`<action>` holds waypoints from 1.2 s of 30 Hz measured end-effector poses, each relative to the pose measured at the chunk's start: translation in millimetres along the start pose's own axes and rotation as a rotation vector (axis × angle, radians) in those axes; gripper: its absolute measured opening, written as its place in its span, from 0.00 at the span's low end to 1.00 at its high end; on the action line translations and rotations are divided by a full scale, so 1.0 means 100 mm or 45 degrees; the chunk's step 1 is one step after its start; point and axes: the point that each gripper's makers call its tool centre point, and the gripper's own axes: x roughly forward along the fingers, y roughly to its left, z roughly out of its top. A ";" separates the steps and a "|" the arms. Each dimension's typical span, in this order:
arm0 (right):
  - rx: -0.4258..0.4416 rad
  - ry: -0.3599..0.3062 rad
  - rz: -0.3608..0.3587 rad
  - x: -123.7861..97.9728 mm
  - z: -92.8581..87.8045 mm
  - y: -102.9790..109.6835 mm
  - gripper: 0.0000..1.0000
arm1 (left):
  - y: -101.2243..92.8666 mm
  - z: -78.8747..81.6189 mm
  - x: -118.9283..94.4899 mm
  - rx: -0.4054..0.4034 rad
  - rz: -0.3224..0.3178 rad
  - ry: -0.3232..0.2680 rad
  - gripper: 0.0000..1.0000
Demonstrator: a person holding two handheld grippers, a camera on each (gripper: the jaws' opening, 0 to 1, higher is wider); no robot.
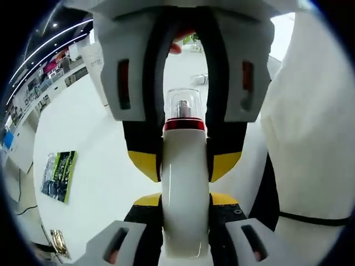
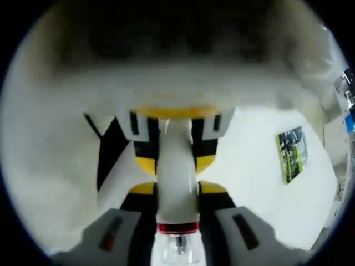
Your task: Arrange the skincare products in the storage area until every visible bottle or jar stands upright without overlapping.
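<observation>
A white bottle (image 1: 186, 141) with a red collar and a clear cap is held in the air between both grippers, which face each other. My left gripper (image 1: 184, 200) is shut on the lower body, its yellow-tipped jaws pressed to both sides. The right gripper (image 1: 184, 162) comes in from the top of the left gripper view and grips the body just under the red collar. In the right gripper view the bottle (image 2: 176, 208) points its cap at the camera. There my right gripper (image 2: 177, 188) is shut on it, and the left gripper (image 2: 176, 163) holds the far end.
Below lies a white table (image 1: 100, 133) with a green and black leaflet (image 1: 58, 176) (image 2: 292, 154) and a small packet (image 1: 58, 244) near its edge. A person's white sleeve (image 1: 310, 138) is close on the right. A small object (image 1: 198, 79) sits far off on the table.
</observation>
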 end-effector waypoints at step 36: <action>0.183 -0.084 -0.034 0.32 -0.11 0.16 0.30 | -0.10 -0.32 0.10 0.133 -0.014 0.194 0.28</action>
